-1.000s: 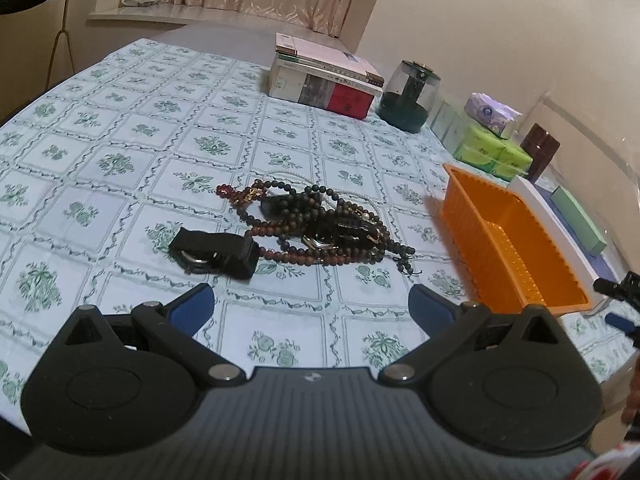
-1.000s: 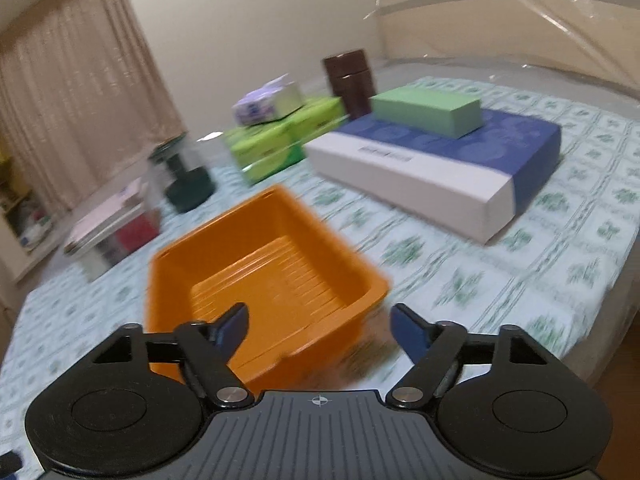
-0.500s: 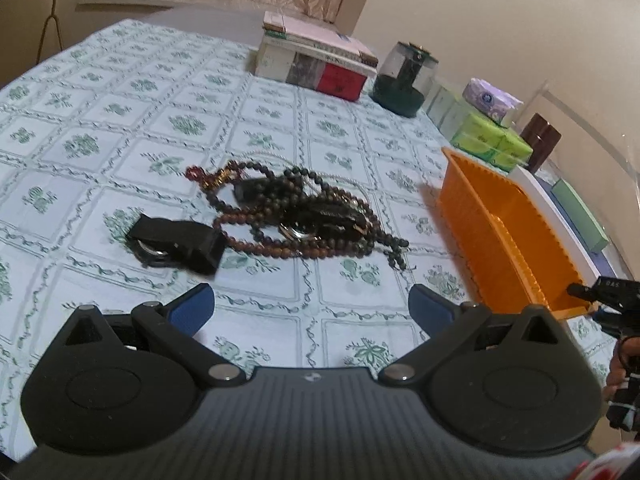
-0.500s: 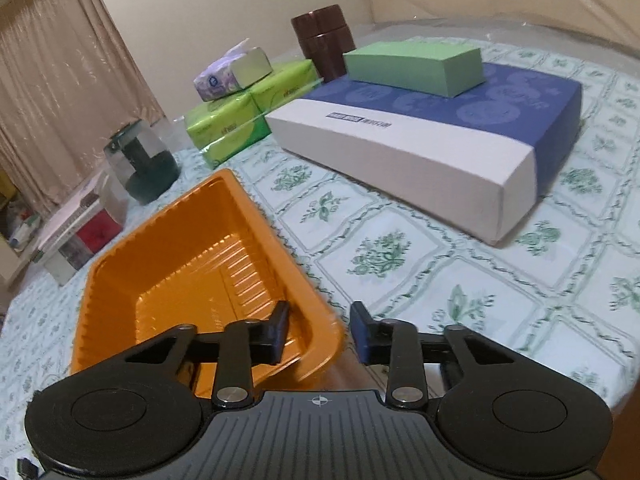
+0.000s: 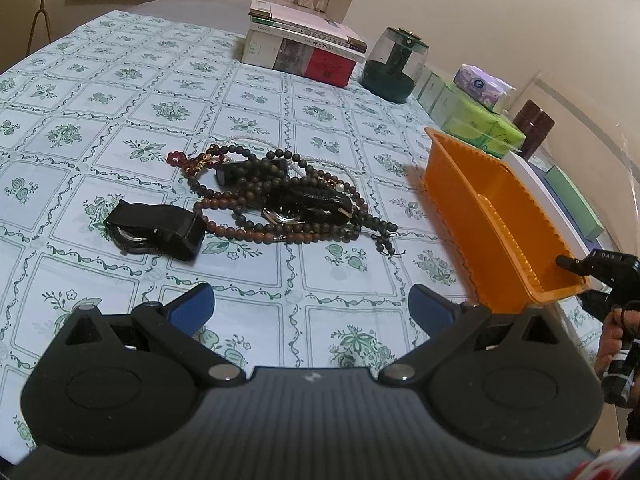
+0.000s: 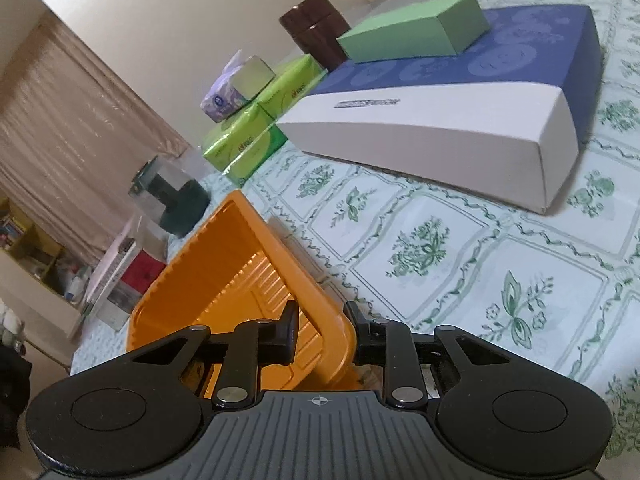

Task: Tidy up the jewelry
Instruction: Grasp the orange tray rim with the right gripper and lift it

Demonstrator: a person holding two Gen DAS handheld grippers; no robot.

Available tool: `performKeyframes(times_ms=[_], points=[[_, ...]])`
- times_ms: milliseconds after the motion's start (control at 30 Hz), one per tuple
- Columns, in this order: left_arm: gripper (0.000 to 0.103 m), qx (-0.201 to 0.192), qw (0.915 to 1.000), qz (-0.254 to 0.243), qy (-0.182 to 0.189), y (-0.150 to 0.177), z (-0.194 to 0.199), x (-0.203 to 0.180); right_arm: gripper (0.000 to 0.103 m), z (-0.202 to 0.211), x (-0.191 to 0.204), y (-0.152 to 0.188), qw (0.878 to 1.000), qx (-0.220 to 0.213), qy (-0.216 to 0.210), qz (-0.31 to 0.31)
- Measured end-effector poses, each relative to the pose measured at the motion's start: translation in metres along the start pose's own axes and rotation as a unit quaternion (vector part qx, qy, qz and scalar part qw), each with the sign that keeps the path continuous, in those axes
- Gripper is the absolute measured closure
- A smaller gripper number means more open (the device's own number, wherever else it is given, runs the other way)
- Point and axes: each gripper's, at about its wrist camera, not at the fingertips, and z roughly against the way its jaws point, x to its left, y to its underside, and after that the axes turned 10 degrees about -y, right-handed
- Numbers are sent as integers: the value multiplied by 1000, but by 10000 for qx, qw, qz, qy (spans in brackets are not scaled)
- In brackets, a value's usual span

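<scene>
A tangle of dark and brown bead necklaces with a watch (image 5: pixel 280 200) lies on the floral tablecloth. A black-strapped watch (image 5: pixel 156 230) lies apart to its left. An empty orange tray (image 5: pixel 496 216) stands to the right. My left gripper (image 5: pixel 310 308) is open and empty, short of the jewelry. My right gripper (image 6: pixel 322 332) is shut on the near corner of the orange tray (image 6: pixel 240 264), which is tilted. It also shows at the tray corner in the left wrist view (image 5: pixel 592 280).
A stack of books (image 5: pixel 300 50) and a dark glass jar (image 5: pixel 394 64) stand at the back. Green tissue packs (image 6: pixel 256 124), a brown canister (image 6: pixel 316 32) and a blue-and-white box (image 6: pixel 460 92) with a green box (image 6: pixel 416 28) on it stand beyond the tray.
My right gripper moved onto the tray's near corner and closed on its rim, and the tray now tilts. My left gripper stayed open and shifted slightly over the table.
</scene>
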Motion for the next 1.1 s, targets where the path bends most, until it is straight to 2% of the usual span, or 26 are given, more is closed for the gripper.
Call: performKeyframes(times_ms=[33, 133, 300, 433, 567, 667, 867, 1000, 1100], points=[[1, -3, 10000, -1, 3, 0, 0, 0, 86, 0, 2, -1, 10000, 3, -30, 38], [1, -33, 10000, 2, 22, -1, 2, 0, 89, 4, 14, 0, 9997, -10, -4, 256], [1, -146, 9999, 17, -48, -5, 7, 5, 95, 14, 50, 12, 9951, 18, 99, 983], [1, -260, 9996, 31, -108, -8, 13, 13, 95, 20, 85, 25, 9827, -23, 349, 1820], [2, -312, 9993, -1, -194, -9, 19, 25, 95, 24, 113, 35, 9652, -9, 464, 2573], [2, -306, 9992, -9, -268, -10, 21, 36, 95, 24, 131, 45, 9482, 76, 593, 3119], [2, -310, 9984, 14, -475, -15, 21, 58, 95, 19, 163, 72, 8969, 576, 786, 4314], [2, -343, 9981, 8, -520, -16, 21, 68, 97, 14, 174, 95, 8550, 1003, 927, 5003], [2, -336, 9980, -1, -531, -16, 19, 73, 97, 12, 182, 113, 8234, 1120, 1087, 5456]])
